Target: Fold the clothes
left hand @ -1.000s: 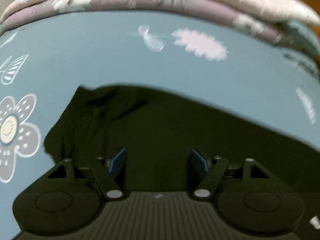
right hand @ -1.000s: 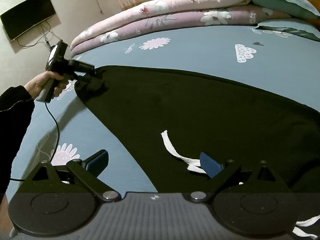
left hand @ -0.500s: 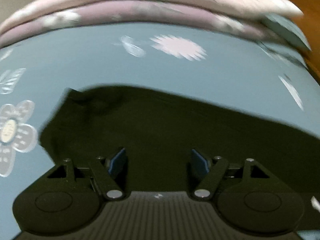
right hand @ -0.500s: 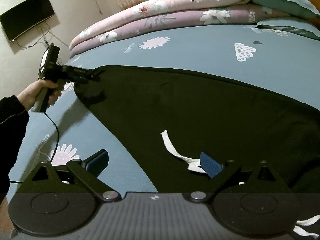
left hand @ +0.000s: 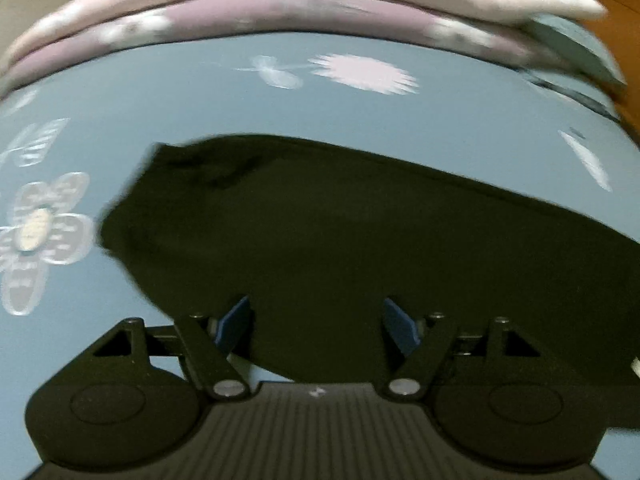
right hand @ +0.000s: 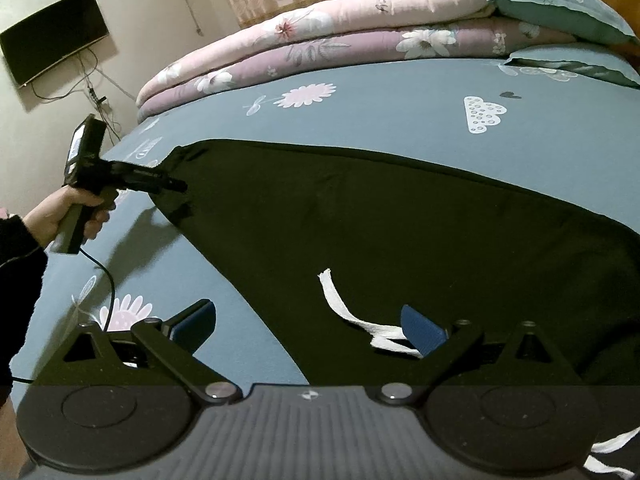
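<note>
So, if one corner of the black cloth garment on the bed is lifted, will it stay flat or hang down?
Probably it hangs down: the black cloth garment lies limp on the blue patterned bedsheet, with wrinkles near its far corner. It looks thin, so likely light. Its white drawstring lies loose and would probably dangle.
</note>
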Tool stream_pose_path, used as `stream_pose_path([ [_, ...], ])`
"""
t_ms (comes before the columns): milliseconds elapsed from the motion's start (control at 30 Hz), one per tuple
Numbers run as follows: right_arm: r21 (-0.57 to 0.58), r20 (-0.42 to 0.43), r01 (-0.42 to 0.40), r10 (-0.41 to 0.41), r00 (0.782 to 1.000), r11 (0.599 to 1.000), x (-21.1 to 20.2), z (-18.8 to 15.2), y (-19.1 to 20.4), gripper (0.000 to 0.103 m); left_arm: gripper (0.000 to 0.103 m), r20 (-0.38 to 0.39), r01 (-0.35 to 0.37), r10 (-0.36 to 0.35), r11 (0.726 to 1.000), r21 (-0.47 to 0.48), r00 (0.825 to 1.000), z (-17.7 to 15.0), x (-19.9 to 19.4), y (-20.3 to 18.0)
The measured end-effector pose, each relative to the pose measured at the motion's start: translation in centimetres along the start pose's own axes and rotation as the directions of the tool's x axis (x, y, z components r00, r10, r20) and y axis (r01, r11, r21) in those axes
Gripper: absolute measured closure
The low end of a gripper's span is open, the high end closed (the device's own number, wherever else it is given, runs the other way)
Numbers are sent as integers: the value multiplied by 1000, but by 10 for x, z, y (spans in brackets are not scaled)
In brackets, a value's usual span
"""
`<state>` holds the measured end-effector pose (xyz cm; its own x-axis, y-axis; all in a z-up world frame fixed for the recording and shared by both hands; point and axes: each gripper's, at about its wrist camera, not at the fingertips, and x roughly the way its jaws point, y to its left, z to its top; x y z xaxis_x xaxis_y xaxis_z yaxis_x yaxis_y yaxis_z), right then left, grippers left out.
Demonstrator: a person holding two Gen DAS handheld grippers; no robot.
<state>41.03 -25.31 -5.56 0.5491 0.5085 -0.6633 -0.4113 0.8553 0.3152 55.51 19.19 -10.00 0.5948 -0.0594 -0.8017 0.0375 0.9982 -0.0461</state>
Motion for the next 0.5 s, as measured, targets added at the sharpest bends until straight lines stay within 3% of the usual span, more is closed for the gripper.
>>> stream_pose_path([
  [133,-4,0,1,-1,1000,1000,-1,0,3,2,28,-12,-18,19,997,79,1000,-9,6,-14],
  [233,-3,12,-1,1,1000,1000,-5,1,3,2,28,-38,-136,138,989,52,990,-8,15,-8],
  [267,-2,17,0,0,1000,1000,-6,1,2,1,29,-27,-140,142,989,53,989,-7,13,-12],
  [367,4,31,1,-1,1000,1000,-9,2,0,1,30,21,-123,122,990,67,992,-2,1,-29],
  [500,11,24,7,-7,1000,1000,-7,2,-1,1,27,37,56,-63,983,173,997,2,-5,-75],
])
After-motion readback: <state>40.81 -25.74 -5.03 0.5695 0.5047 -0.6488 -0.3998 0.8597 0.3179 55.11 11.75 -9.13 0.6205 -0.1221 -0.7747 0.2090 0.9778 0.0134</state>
